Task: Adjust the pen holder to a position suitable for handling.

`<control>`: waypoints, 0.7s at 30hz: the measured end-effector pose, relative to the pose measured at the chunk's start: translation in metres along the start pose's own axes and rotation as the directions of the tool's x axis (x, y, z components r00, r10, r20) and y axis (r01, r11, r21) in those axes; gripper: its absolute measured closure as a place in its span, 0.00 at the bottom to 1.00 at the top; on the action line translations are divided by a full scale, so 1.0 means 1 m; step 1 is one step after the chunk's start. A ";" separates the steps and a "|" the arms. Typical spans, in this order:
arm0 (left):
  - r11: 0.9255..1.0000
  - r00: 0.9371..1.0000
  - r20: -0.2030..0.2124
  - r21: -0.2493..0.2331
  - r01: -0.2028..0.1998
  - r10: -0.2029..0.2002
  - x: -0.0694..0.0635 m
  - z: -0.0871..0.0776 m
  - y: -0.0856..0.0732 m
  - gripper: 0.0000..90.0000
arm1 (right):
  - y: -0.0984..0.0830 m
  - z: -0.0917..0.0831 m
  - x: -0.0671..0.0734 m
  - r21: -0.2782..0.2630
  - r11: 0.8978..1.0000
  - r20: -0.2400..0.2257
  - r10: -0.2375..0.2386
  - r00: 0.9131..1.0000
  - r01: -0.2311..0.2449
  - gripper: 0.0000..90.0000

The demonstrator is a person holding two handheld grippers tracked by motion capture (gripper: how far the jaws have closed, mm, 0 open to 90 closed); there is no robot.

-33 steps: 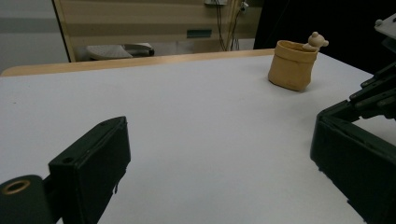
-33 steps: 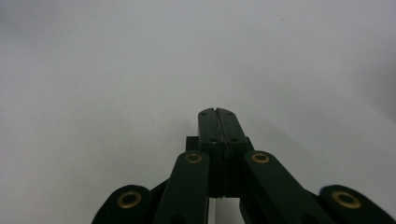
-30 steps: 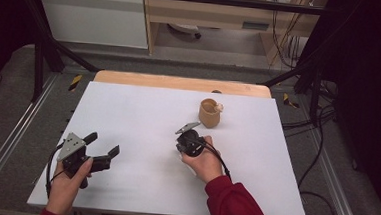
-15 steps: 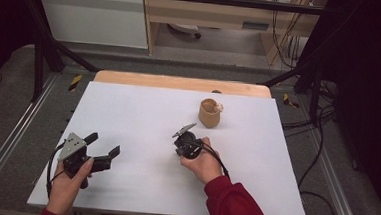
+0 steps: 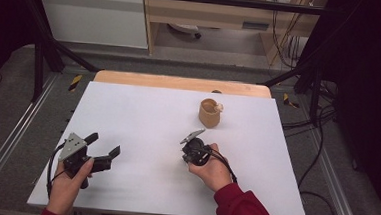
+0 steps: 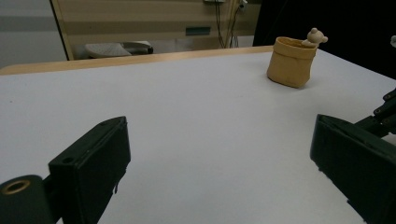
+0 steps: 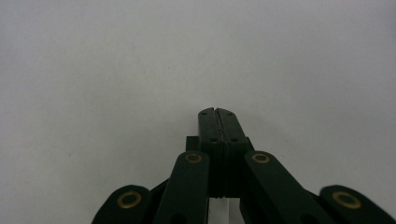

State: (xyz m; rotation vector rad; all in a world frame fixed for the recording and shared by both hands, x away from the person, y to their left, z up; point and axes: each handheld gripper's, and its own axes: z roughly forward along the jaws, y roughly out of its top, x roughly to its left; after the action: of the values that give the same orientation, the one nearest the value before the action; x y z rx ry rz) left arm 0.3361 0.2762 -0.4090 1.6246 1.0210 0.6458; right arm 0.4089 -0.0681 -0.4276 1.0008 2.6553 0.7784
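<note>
We see the small tan fabric pouch (image 5: 209,113) standing upright at about one o'clock on the white tabletop (image 5: 143,114), with a little beige teddy-bear figure (image 6: 315,36) peeking over its rim; we judge that placing the figure in the pouch is done and that what remains, if anything, is to draw the hands clear. The right gripper (image 5: 192,148) rests near the table's centre, at about seven o'clock from the pouch and apart from it; in the right gripper view we find its jaws pressed together, clenched on nothing, above bare white surface. The left gripper (image 5: 104,150) sits at about eight o'clock on the table, its jaws spread wide and empty, touching no object.
</note>
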 end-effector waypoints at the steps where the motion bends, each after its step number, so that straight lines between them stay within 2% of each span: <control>1: 1.000 1.000 0.000 0.000 0.000 0.000 0.000 0.000 0.000 0.06 | -0.002 -0.001 0.000 -0.005 1.000 -0.002 0.002 1.000 -0.002 1.00; 9: 1.000 1.000 -0.002 0.000 0.001 -0.001 0.000 0.000 0.000 0.06 | -0.016 -0.017 -0.001 -0.105 0.994 -0.022 0.026 0.999 -0.028 0.89; 14: 1.000 1.000 0.000 0.001 -0.002 0.002 0.000 0.000 0.000 0.06 | -0.028 -0.032 0.001 -0.141 0.989 -0.033 0.042 0.999 -0.046 0.66; 15: 1.000 1.000 0.000 0.001 -0.002 0.002 0.000 0.000 0.000 0.06 | -0.028 -0.032 0.001 -0.141 0.989 -0.033 0.042 0.999 -0.046 0.66; 16: 1.000 1.000 -0.001 0.002 -0.002 0.002 0.000 0.000 0.000 0.06 | -0.031 -0.036 0.002 -0.144 0.989 -0.035 0.036 0.999 -0.041 0.57; 17: 1.000 1.000 -0.001 0.002 -0.002 0.002 -0.001 0.000 0.000 0.06 | -0.031 -0.036 0.002 -0.144 0.989 -0.035 0.036 0.999 -0.041 0.57; 18: 1.000 1.000 -0.001 0.001 -0.001 0.001 -0.001 0.000 0.000 0.06 | -0.035 -0.039 0.003 -0.142 0.989 -0.027 0.036 0.999 -0.040 0.47; 19: 1.000 1.000 -0.002 0.001 -0.001 0.001 -0.001 0.000 0.000 0.06 | -0.035 -0.039 0.003 -0.142 0.989 -0.027 0.036 0.999 -0.040 0.47; 20: 1.000 1.000 -0.002 0.002 -0.001 0.001 -0.001 0.000 0.000 0.06 | -0.038 -0.040 0.004 -0.125 0.991 -0.020 0.042 0.999 -0.045 0.37; 21: 1.000 1.000 -0.002 0.002 -0.001 0.001 0.000 0.000 0.000 0.06 | -0.038 -0.040 0.004 -0.125 0.991 -0.020 0.042 0.999 -0.045 0.37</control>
State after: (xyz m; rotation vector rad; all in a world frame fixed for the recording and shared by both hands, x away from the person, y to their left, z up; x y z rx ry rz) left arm 0.3357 0.2758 -0.4091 1.6268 1.0222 0.6475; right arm 0.3700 -0.1058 -0.4146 1.0266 2.5702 0.9545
